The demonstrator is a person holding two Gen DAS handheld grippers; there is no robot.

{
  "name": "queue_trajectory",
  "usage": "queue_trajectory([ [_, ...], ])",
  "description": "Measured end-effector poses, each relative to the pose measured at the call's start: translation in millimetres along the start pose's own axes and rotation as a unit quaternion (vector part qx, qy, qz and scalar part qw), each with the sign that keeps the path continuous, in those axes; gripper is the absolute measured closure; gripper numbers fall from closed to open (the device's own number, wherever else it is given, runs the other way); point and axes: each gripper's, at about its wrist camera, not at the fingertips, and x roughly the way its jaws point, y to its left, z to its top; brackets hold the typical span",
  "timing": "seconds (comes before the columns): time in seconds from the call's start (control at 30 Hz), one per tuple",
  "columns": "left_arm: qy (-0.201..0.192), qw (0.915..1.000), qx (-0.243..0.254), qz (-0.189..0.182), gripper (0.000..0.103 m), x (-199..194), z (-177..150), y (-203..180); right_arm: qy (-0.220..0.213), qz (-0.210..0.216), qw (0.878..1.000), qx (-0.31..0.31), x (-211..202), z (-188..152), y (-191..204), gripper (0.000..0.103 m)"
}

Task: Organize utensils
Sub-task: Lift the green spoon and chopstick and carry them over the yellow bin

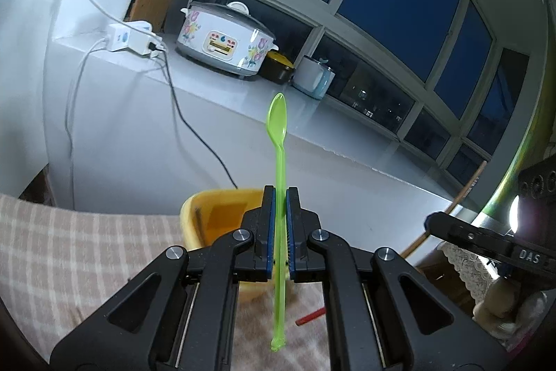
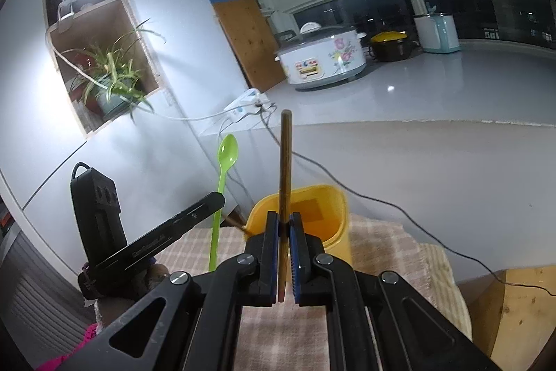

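Left wrist view: the left gripper (image 1: 280, 197) is clenched on a thin translucent green plastic spoon (image 1: 277, 124), pinched partway along the stem, so that the oval bowl stands far beyond the fingertips and the tail end hangs near, under the jaws. Just behind the fingers sits an open yellow plastic bin (image 1: 222, 214) on a beige checked tablecloth (image 1: 87, 249). A short red stick (image 1: 310, 316) lies on the cloth near the spoon's tail. The spoon looks very light, a little springy and smooth; a mid-stem grip balances it, though it could swivel between the pads if bumped on the bin's rim.

Right wrist view: the right gripper (image 2: 285, 225) is clamped on a slim brown wooden chopstick (image 2: 285, 162), taken low on its length, most of it rising past the fingertips. The bin stands just beyond, the spoon and the other tool to the left. The chopstick should be stiff, light and hardly fragile, less slippery than plastic; holding so near one end leaves a long lever, so I judge a slow, straight lowering into the bin safest.
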Motion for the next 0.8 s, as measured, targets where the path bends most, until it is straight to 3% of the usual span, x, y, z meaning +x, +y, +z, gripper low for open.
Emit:
queue_trajectory([
  [0.53,-0.029,0.9971,0.035,0.062,0.1,58,8,-14,-0.048,-0.01,0.999,0.012,-8,39,-23,0.1],
  [0.8,-0.045,0.994,0.053,0.085,0.1,72,-2,-18,-0.045,-0.012,0.999,0.013,13,45,-26,0.1],
])
